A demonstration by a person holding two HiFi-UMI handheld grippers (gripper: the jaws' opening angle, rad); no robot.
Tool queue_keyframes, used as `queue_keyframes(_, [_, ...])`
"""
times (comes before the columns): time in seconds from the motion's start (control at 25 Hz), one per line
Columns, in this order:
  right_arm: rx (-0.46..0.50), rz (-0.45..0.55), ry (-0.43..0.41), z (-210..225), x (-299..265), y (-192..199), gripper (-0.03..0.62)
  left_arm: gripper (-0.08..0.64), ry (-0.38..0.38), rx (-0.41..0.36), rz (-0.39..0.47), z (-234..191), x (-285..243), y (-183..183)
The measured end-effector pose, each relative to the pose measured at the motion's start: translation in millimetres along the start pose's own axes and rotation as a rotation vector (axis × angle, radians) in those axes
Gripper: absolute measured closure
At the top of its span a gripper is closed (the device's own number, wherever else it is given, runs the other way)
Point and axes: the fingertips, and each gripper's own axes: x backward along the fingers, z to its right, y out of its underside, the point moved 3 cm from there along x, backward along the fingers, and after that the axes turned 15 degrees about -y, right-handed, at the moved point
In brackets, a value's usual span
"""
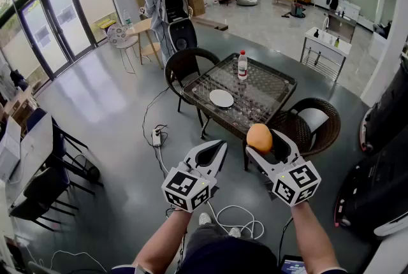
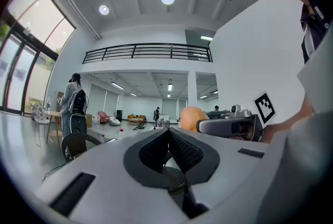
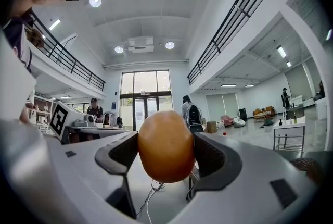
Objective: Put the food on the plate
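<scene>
An orange, egg-shaped piece of food (image 1: pixel 259 137) sits between the jaws of my right gripper (image 1: pixel 264 140), which is shut on it and held up in the air short of the table. In the right gripper view the food (image 3: pixel 166 146) fills the gap between both pads. My left gripper (image 1: pixel 217 149) hangs beside it to the left, shut and empty; its pads meet in the left gripper view (image 2: pixel 167 137), where the food (image 2: pixel 193 117) shows to the right. A white plate (image 1: pixel 221 98) lies on the glass table (image 1: pixel 268 85), well ahead of both grippers.
A bottle with a red cap (image 1: pixel 242 65) stands on the table behind the plate. Dark wicker chairs (image 1: pixel 186 64) (image 1: pixel 315 124) flank the table. Cables and a power strip (image 1: pixel 156 137) lie on the floor. A person with a backpack (image 1: pixel 167 8) stands far back.
</scene>
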Motion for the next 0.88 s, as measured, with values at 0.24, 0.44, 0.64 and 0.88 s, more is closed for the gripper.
queue_keyframes(0.24, [-0.014,0.004,-0.01,3,3,2,0.252,0.551,0.001,-0.008,-0.003,5,-3,3])
queue_keyframes(0.44, [-0.023,0.003,-0.016,5,4,4,0.252,0.551,0.001,-0.006,-0.009,7,-4,6])
queue_keyframes(0.64, [-0.029,0.004,-0.022,8,5,4,0.252,0.551,-0.003,-0.005,-0.012,9,-7,7])
queue_keyframes(0.88, [-0.032,0.005,-0.027,14,2,4,0.252,0.551,-0.009,-0.003,-0.014,6,-12,9])
